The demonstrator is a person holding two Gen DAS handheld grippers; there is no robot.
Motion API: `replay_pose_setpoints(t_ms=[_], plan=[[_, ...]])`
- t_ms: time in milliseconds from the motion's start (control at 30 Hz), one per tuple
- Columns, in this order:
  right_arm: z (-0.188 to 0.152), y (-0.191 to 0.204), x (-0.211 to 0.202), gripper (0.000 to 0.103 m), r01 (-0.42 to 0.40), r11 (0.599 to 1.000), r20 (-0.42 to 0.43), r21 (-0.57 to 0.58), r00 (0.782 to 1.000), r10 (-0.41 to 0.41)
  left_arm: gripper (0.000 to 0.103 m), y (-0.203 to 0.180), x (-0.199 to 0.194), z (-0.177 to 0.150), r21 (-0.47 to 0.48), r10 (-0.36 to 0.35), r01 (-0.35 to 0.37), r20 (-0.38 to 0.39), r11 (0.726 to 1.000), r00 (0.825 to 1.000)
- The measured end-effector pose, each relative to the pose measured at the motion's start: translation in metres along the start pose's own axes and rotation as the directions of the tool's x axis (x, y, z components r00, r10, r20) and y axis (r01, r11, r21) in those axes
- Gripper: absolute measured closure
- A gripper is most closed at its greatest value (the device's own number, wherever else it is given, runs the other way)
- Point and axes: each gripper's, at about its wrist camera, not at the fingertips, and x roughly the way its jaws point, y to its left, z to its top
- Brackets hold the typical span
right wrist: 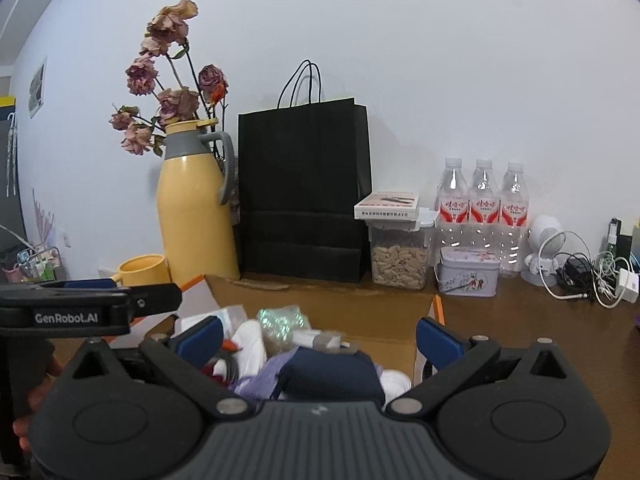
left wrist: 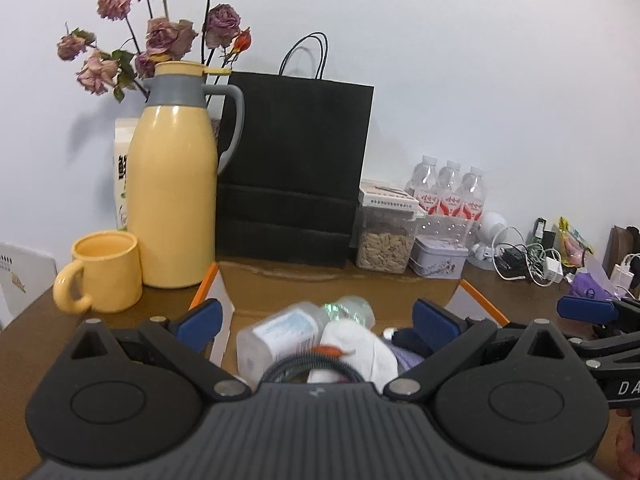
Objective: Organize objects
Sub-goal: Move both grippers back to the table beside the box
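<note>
Both grippers hovered over an open cardboard box (left wrist: 340, 280) on the brown table (left wrist: 36, 332), each with its blue pads spread wide and nothing between them. The left gripper (left wrist: 320, 324) looked down on a clear plastic bottle (left wrist: 296, 332) lying on its side in the box, its long axis running from about 8 o'clock to 2 o'clock, the labelled body low and the crinkled end pointing up toward 2 o'clock; which end bore the cap could not be told. A white cloth (left wrist: 356, 348) lay against it at 4 o'clock. Under the right gripper (right wrist: 320, 340) sat a dark blue bundle (right wrist: 332, 376) on lilac fabric (right wrist: 264, 376). Beyond the box at 12 o'clock stood a black paper bag (left wrist: 296, 168), with a yellow thermos (left wrist: 176, 196) and yellow mug (left wrist: 104, 272) toward 10 o'clock.
</note>
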Motion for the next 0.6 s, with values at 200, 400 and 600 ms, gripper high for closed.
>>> replay_pose_setpoints(t_ms=[200,400,600], plan=[[-0.012,0.005,-0.024,0.0,0.006,1.0,-0.015,0.004,1.0,-0.006,0.0,0.003,-0.024,-0.013,0.002,-0.002,0.002,-0.022,1.0,1.0],[-0.034,0.008,-0.038,0.0,0.021,1.0,-0.063,0.002,0.998,-0.021,0.0,0.011,-0.04,-0.032,0.012,0.012,-0.011,-0.068,1.0,0.998],[-0.059,0.013,-0.046,0.0,0.028,1.0,-0.129,-0.008,0.991,-0.029,0.0,0.024,-0.053,-0.054,0.024,0.025,-0.023,-0.111,0.999,0.993]])
